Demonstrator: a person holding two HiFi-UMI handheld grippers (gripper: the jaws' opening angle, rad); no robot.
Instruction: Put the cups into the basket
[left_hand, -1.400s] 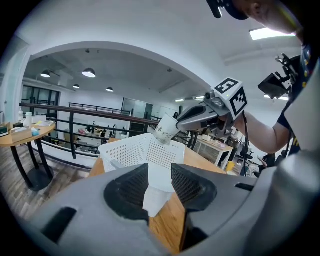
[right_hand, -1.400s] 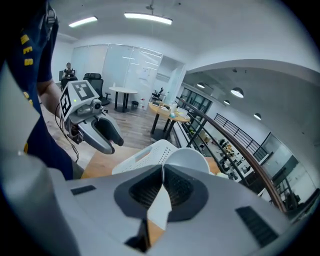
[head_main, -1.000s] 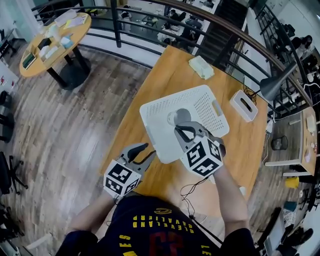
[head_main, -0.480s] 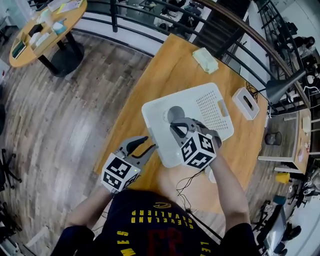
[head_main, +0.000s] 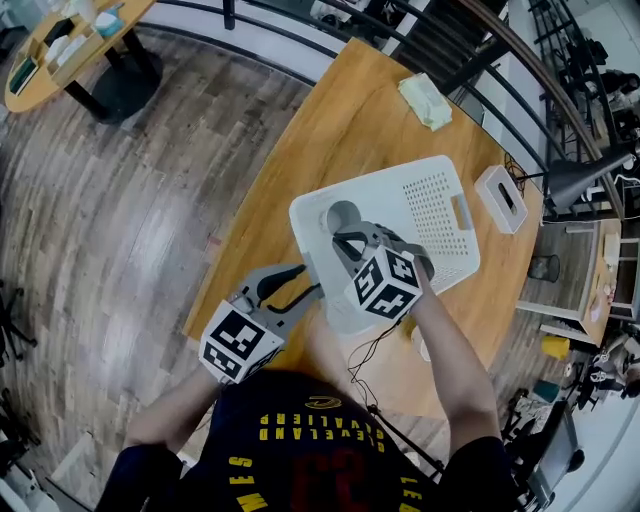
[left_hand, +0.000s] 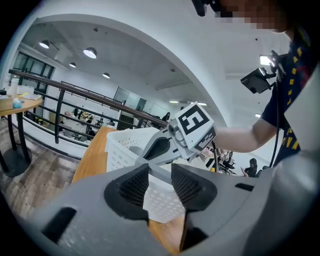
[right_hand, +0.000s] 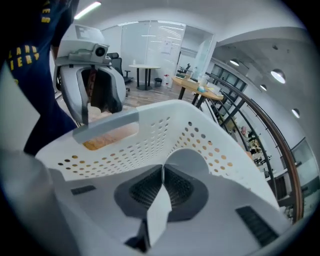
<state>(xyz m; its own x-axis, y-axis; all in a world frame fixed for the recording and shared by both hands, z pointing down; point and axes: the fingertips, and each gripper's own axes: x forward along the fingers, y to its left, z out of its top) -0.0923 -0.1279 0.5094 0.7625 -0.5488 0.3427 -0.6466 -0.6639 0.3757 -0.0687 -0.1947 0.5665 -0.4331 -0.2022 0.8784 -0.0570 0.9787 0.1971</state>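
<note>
- Cup (head_main: 340, 216): grey, thin-walled, mouth open; it sits inside the basket (head_main: 440, 172), toward the basket's 10 o'clock end in the head view; whether its base rests on the basket floor cannot be told
- Hold: right gripper (right_hand: 162, 180) clenched on the cup's wall, one pad on each face; the rim arches just past the pads
- Handling, as judged: light; probably stiff plastic; the smooth wall may pivot or slip in a one-sided pinch; a grip low on the wall near the rim suits so light a piece; a short drop is unlikely to harm it
- Basket: white perforated plastic with slot handles; looks light, so it may slide on the table (head_main: 330, 120) if nudged
- Left gripper (left_hand: 160, 182): jaws apart, gripping nothing; it is at the basket's 8 o'clock corner, and that corner shows between its pads; contact cannot be told
- Placement, as judged: nearly done; the cup still needs settling and releasing
</note>
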